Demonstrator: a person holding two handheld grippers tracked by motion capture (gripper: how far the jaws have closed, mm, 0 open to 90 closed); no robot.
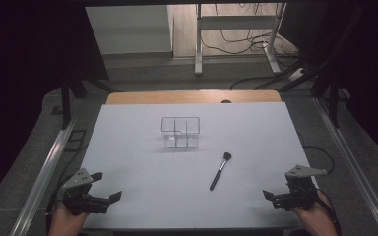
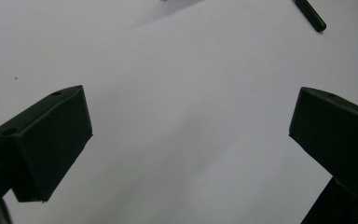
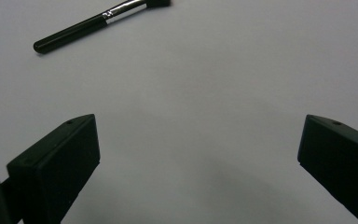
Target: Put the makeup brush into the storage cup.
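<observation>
On white table [image 1: 142, 196]: left gripper [image 1: 106, 187], right gripper [image 1: 281, 186] both spread, empty; brush [image 1: 220, 170] between.

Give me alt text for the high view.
A makeup brush lies flat on a white table, nearer than a clear divided organizer. The left gripper and right gripper rest open at the near corners.

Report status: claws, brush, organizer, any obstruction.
Left claw open, right claw open, both empty at near edge. Brush flat on mat, right of organizer. Nothing between.
</observation>
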